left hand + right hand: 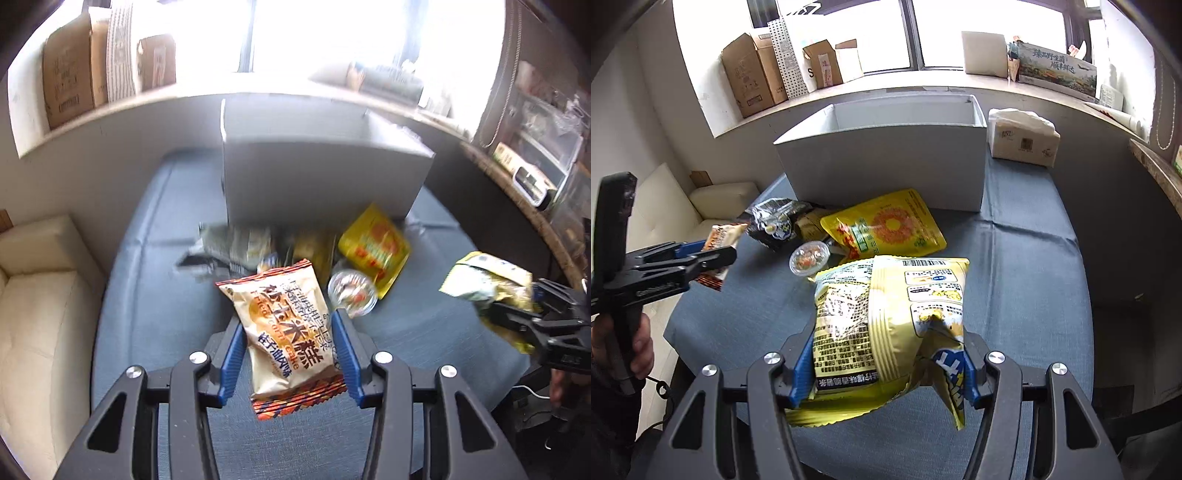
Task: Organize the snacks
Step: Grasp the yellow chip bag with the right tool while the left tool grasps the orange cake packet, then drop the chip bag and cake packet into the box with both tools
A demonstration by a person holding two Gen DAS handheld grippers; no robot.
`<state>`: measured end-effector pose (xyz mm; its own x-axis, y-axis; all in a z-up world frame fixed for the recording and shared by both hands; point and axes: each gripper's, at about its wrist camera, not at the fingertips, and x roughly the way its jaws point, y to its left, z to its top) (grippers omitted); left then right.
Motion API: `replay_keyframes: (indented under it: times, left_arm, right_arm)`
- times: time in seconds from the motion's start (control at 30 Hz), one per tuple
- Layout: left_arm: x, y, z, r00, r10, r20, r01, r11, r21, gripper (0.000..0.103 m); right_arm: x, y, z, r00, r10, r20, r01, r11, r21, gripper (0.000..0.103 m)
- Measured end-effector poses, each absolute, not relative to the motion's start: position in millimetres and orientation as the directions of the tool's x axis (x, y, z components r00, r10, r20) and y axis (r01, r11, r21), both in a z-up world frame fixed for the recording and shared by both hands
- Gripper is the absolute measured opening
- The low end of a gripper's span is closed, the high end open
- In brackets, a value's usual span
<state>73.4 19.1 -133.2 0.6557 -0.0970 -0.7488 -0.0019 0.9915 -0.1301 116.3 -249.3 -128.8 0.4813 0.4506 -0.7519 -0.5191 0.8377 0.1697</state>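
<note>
both sets of blue-padded fingers [345, 354] are clamped on snacks held above the blue-cloth table's [1034, 266] near edge, left gripper [288, 352] pinching a light crinkly beige-and-orange corn cake packet [284, 325], right gripper [888, 369] squeezing a puffy, crushable yellow foil chip bag [886, 317] by its lower end.

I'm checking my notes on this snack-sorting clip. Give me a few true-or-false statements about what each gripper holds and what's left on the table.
1. The left gripper grips a corn cake packet. True.
2. The right gripper is empty. False: it grips a yellow chip bag.
3. The yellow sunflower pouch lies on the table in front of the grey box. True.
4. The small clear cup sits inside the grey box. False: it rests on the blue tablecloth.
</note>
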Motion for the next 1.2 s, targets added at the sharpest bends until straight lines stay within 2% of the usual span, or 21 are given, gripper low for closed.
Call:
replay_keyframes:
  times: [0.23,0.47,0.7,0.97,1.0,1.03,1.07,1.1,1.2]
  left_arm:
    - [100,22,-83,0.725,-0.099,-0.681,0.021,0.992,-0.121,0.051]
    - [162,22,-32,0.779,-0.102,-0.619,0.052,0.994,-0.098,0.051]
    - [264,21,-20,0.746,-0.119,-0.655,0.064,0.992,-0.107,0.051]
    - [341,24,-73,0.631,-0.157,-0.759,0.049,0.985,-0.162,0.053]
    - [345,25,-79,0.618,-0.166,-0.768,0.052,0.984,-0.17,0.055]
    - [347,26,-83,0.612,-0.164,-0.773,0.051,0.984,-0.169,0.069]
    - [348,28,-87,0.607,-0.158,-0.779,0.045,0.985,-0.164,0.092]
    - [348,31,-89,0.606,-0.158,-0.78,0.038,0.985,-0.17,0.102]
    - [343,44,-88,0.617,-0.201,-0.761,0.031,0.972,-0.232,0.103]
  right_arm:
    - [138,-240,-97,0.535,0.481,-0.695,-0.536,0.829,0.16,0.066]
    - [192,-227,-55,0.567,0.523,-0.636,-0.532,0.822,0.202,0.066]
    - [283,-205,-36,0.559,0.541,-0.628,-0.476,0.83,0.291,0.066]
    - [366,-174,-74,0.491,0.516,-0.702,-0.427,0.845,0.322,0.067]
    - [372,-173,-79,0.483,0.511,-0.711,-0.421,0.847,0.324,0.069]
    - [377,-173,-84,0.481,0.501,-0.719,-0.409,0.854,0.321,0.071]
    - [381,-175,-86,0.486,0.493,-0.722,-0.396,0.86,0.321,0.085]
    - [384,-178,-88,0.485,0.502,-0.716,-0.389,0.857,0.337,0.103]
    - [388,-193,-88,0.499,0.53,-0.686,-0.359,0.846,0.393,0.103]
